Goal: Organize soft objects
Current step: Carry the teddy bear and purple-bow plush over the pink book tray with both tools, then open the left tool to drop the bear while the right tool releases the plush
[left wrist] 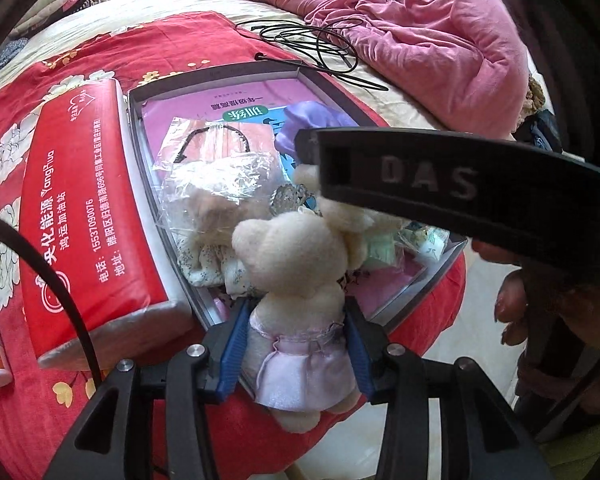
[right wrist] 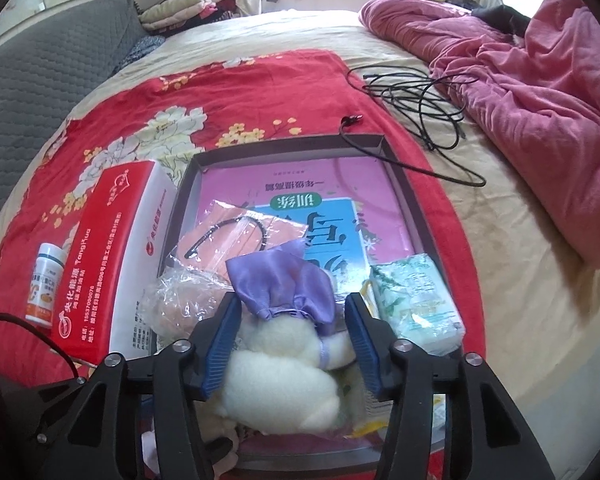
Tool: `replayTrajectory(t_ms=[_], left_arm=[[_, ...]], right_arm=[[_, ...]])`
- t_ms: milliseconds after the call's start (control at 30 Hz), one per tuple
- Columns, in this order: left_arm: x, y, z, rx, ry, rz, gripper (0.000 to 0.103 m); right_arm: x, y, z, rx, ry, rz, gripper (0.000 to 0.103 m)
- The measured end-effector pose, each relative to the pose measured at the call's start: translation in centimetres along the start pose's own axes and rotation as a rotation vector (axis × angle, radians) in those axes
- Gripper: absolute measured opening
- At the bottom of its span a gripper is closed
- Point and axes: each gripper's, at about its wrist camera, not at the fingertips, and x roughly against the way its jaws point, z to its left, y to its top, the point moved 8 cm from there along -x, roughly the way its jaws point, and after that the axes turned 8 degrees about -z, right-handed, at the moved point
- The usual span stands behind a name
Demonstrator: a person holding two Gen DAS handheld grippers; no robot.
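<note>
On the red flowered blanket (right wrist: 148,92), at the far left, a small white pill bottle with an orange label (right wrist: 46,284) is lying beside a long red and white tissue box (right wrist: 100,264). Next to that box, a shallow grey cardboard tray (right wrist: 396,168) is holding a pink and blue workbook (right wrist: 340,208), a crinkled clear plastic bag (left wrist: 216,176) and a pale green tissue pack (right wrist: 416,300). Over the near edge of the tray, the left gripper (left wrist: 294,348) is pressing its blue pads on both sides of a cream plush bear in a pink satin dress (left wrist: 296,300). Further right, the right gripper (right wrist: 290,344) is standing with its fingers wide around a white plush toy in a purple satin dress (right wrist: 280,368); the left pad is touching it, the right pad is apart. Behind, a black cable (right wrist: 420,100) and a pink quilt (right wrist: 540,100) are lying on the bed.
</note>
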Motion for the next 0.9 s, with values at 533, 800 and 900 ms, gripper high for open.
replayTrajectory(t_ms=[533, 800, 900], left_arm=[[0.5, 0.9, 0.2, -0.003, 0.024, -0.023, 0.063], [1.4, 1.0, 0.2, 0.007, 0.004, -0.058, 0.069], [1.8, 1.0, 0.2, 0.003, 0.008, -0.062, 0.070]], right_arm=[[5.4, -0.2, -3.8, -0.067, -0.086, -0.084, 0.069], [7.3, -0.4, -5.4, -0.124, -0.109, -0.121, 0.069], [7.6, -0.6, -5.8, -0.132, -0.116, -0.124, 0.069]])
